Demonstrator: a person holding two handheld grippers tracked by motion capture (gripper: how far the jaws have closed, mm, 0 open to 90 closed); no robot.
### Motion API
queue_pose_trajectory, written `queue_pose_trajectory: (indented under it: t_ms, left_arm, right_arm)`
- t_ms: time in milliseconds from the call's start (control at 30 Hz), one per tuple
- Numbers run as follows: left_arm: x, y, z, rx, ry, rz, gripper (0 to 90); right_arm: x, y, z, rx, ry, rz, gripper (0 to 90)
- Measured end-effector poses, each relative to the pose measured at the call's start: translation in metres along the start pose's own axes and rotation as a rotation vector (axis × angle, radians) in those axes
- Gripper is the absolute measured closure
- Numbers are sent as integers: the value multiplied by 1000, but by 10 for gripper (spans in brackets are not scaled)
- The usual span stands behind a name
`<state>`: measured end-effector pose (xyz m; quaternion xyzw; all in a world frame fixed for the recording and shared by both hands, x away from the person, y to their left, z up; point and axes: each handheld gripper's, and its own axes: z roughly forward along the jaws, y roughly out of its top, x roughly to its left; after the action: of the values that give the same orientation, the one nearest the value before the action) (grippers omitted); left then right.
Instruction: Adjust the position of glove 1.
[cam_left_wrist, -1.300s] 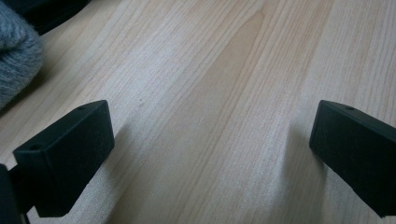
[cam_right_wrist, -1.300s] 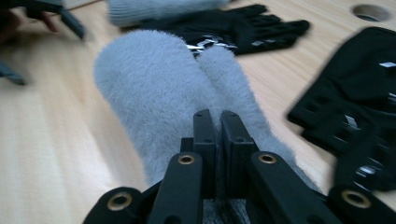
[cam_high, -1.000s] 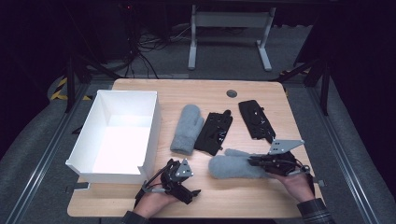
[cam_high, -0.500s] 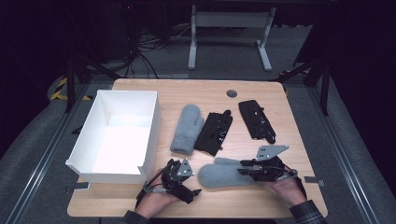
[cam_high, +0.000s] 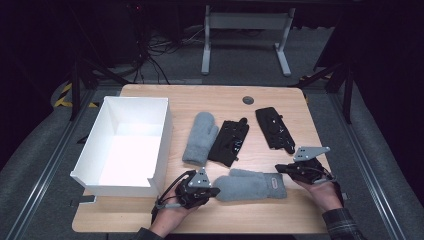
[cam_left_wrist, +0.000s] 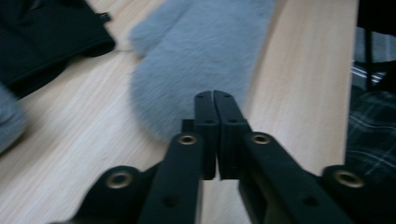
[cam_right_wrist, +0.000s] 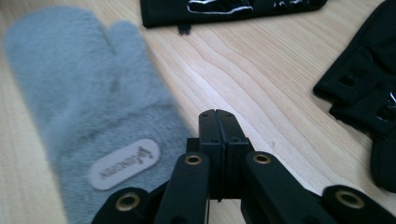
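A grey fluffy mitten (cam_high: 250, 186) (cam_left_wrist: 201, 60) (cam_right_wrist: 88, 102) lies flat near the table's front edge, cuff to the right, with an oval label (cam_right_wrist: 123, 163) on the cuff. My left gripper (cam_high: 216, 191) (cam_left_wrist: 215, 95) is shut, its tips over the mitten's rounded end, and I see no fabric between the jaws. My right gripper (cam_high: 278, 168) (cam_right_wrist: 217, 114) is shut too, just right of the cuff's corner, holding nothing.
A second grey mitten (cam_high: 201, 137) and a black glove (cam_high: 229, 141) lie mid-table, with another black glove (cam_high: 275, 129) farther right. An open white box (cam_high: 162, 145) stands at the left. A round grommet (cam_high: 248, 100) sits near the wooden table's (cam_high: 210, 100) far edge.
The near mitten was drawn a little left and toward the front edge, and now lies flat. My right gripper has come off it and pulled back to the right. The left gripper stayed put.
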<state>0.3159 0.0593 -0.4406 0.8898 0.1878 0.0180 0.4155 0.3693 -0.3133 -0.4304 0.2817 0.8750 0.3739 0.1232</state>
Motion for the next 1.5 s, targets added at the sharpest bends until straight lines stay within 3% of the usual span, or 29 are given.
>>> queue_pose_trajectory:
  t_ms: [67,233,433,567,700,967,1500]
  left_arm:
    - [-2,2,5,16,-22,6,900]
    - [-7,4,18,65,-33,28,900]
    - [1,2,22,95,-1,10,894]
    - [5,2,20,89,12,-4,892]
    - [10,4,21,93,32,-28,892]
    - [15,13,28,100,51,-41,893]
    - [27,38,52,106,73,-65,892]
  right_arm:
    - [-2,-1,1,1,1,2,900]
    - [-9,-4,12,40,14,4,900]
    - [-2,-5,13,65,63,-31,900]
    - [5,-5,14,78,96,-60,900]
    - [18,-3,18,99,162,-99,900]
    - [35,1,25,129,245,-141,900]
    - [47,4,28,139,299,-174,900]
